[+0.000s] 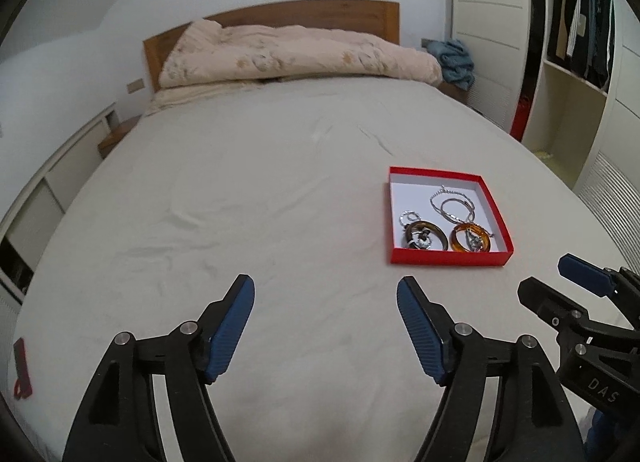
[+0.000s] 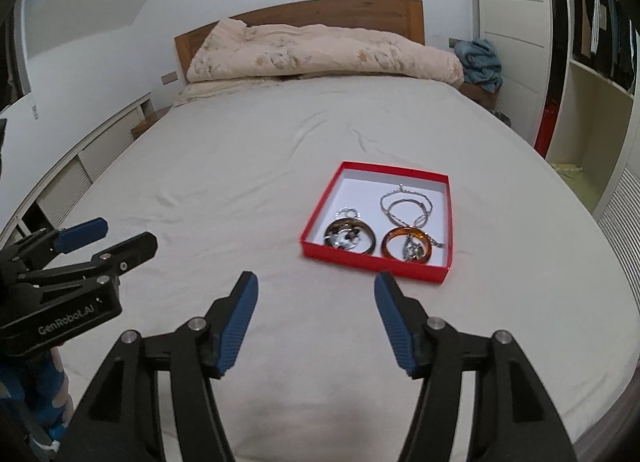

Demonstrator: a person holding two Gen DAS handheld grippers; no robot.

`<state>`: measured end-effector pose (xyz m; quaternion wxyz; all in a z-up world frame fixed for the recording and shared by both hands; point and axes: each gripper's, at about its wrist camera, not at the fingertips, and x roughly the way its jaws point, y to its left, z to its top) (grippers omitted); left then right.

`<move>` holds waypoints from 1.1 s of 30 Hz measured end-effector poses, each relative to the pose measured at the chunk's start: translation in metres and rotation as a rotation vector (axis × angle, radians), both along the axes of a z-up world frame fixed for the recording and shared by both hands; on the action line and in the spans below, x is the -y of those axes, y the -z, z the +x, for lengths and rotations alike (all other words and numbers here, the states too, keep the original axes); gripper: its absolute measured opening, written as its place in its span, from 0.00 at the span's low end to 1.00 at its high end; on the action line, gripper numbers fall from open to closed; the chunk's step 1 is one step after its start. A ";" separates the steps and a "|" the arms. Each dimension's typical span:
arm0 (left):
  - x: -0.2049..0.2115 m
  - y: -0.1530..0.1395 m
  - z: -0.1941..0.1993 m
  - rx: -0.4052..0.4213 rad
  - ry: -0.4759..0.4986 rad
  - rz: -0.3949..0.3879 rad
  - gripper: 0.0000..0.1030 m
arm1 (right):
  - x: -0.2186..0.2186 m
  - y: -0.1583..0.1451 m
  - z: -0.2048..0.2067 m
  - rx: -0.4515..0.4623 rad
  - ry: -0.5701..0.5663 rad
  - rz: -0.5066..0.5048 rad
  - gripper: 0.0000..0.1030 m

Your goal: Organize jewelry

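While both grippers hang above the bed (image 1: 240, 189) with nothing between their fingers, the jewelry sits together in one place — a shallow red box (image 2: 340, 260) with a white floor, resting on the pale sheet toward the right side of the mattress, nearer the foot edge than the headboard (image 1: 304, 13).

Inside the box, a dark brown bangle (image 2: 370, 242) lies flat at the front left corner with a cluster of silver pieces (image 2: 345, 238) inside its ring. Just beside it, at the front right corner, lies an amber bangle (image 2: 390, 244) with a small silver pendant (image 2: 414, 250) within it. Behind the amber bangle, toward the back right corner, a silver chain (image 2: 404, 203) is loosely coiled. A small silver ring-shaped piece (image 2: 347, 213) sits just behind the dark bangle.

On the left gripper (image 1: 326, 298), the jaws stand spread wide, blue pads (image 1: 232, 330) facing each other over bare sheet, well clear of the box. On the right gripper (image 2: 316, 294), the jaws are likewise spread and empty, the box's front wall just ahead of the right finger — not touching it.

At the head of the bed a peach quilt (image 1: 296, 53) is bunched against the wooden headboard, with a blue-grey cloth (image 1: 454, 61) heaped off its right end. An open wardrobe (image 1: 576, 33) with hanging clothes stands along the right wall.
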<state>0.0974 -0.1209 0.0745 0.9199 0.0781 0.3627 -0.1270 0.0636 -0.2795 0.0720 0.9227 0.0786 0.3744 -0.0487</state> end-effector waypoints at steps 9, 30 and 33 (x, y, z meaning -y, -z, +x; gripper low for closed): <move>-0.051 -0.031 -0.057 0.090 -0.088 -0.022 0.80 | -0.039 -0.025 -0.041 0.045 -0.009 -0.039 0.70; -0.114 -0.070 -0.157 0.233 -0.140 -0.048 0.88 | -0.093 -0.068 -0.110 0.146 -0.064 -0.109 0.72; -0.117 -0.072 -0.164 0.242 -0.142 -0.049 0.88 | -0.096 -0.071 -0.116 0.155 -0.070 -0.111 0.72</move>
